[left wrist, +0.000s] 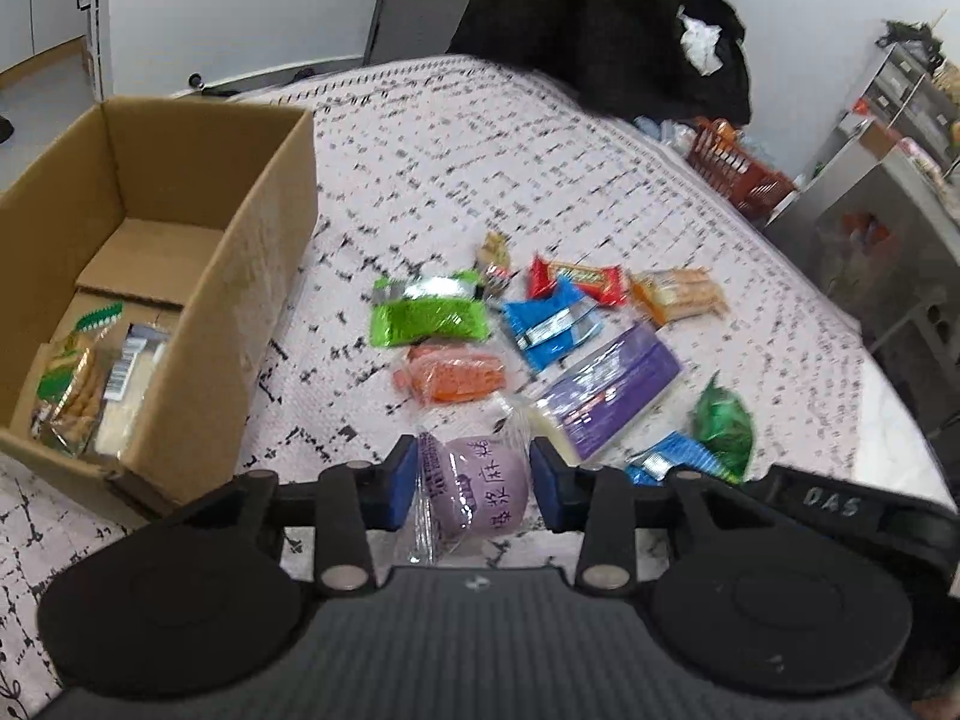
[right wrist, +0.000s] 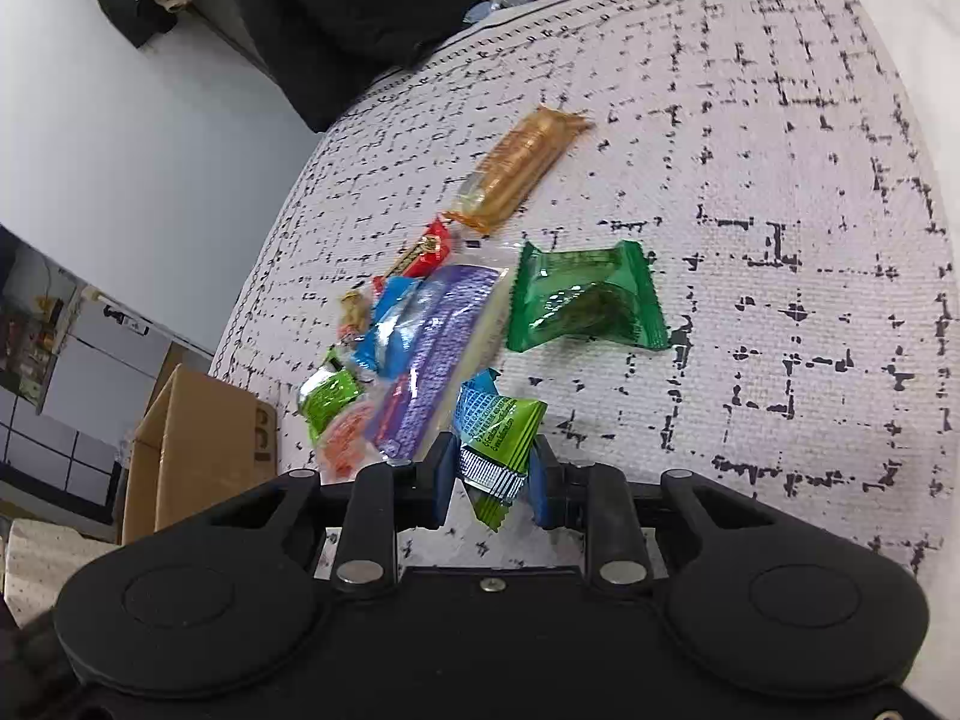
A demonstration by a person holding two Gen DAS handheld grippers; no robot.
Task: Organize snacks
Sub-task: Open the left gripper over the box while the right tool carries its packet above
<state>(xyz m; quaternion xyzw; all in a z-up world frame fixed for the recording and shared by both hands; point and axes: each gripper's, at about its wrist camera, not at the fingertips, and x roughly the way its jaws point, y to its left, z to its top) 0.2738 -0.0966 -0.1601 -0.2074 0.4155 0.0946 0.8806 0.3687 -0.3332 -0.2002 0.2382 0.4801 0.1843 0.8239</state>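
Both claws have something right now. The left claw (left wrist: 473, 483) is clamped on a round purple mochi-looking snack (left wrist: 480, 495) in a clear wrapper, pads pressing its sides. The right claw (right wrist: 492, 474) is pinched on a small blue-and-green packet (right wrist: 497, 438), gripping it by the lower half near the crimped end.

The rest of the pile sits loose on the patterned bed cover (left wrist: 480, 150): lime green pack (left wrist: 426, 309), orange one (left wrist: 453, 375), blue wrapper (left wrist: 549, 324), red bar (left wrist: 579, 282), long purple pack (left wrist: 612, 390) and a dark green pouch (right wrist: 585, 306) off to the side. The cardboard box (left wrist: 258, 276) is on the left with a couple of biscuit packs (left wrist: 90, 384) already in it (so that's my guess for the drop-off).

What I'd worry about: the mochi is soft and the film is slippery, so it could squish or slide out on the way over. The right packet is held off-centre, so it might swing or twist loose. Also the box wall is tall; a low approach could bump it and shove it.
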